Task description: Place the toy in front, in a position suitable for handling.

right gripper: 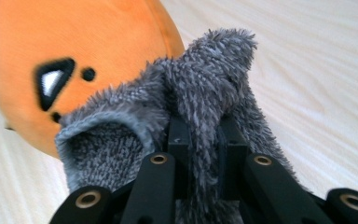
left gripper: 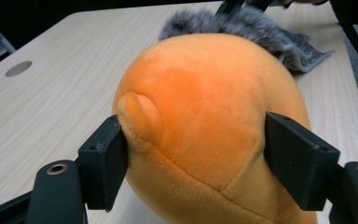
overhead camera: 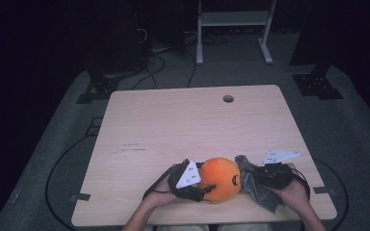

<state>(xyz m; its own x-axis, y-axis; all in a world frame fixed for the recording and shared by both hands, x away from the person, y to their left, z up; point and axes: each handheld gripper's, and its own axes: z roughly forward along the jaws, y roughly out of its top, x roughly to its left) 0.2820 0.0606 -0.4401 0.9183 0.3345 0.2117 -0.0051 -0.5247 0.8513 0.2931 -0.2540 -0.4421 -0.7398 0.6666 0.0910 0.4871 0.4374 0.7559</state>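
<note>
Left claw (left gripper: 193,163) clamps the round orange plush toy (left gripper: 205,121) at the near edge of the pale wooden tabletop (overhead camera: 173,120); right claw (right gripper: 204,140) pinches the fluffy grey cloth (right gripper: 200,93), touching the toy's right side.

light: table lit from above | surroundings: dark | blur: close jaws soft

A pale wooden table (overhead camera: 173,125) stands on grey carpet (overhead camera: 347,130), with a round cable hole (overhead camera: 228,98) near its far edge. Beyond it, a white metal frame (overhead camera: 233,21) stands and black cables (overhead camera: 159,60) trail across the floor.
</note>
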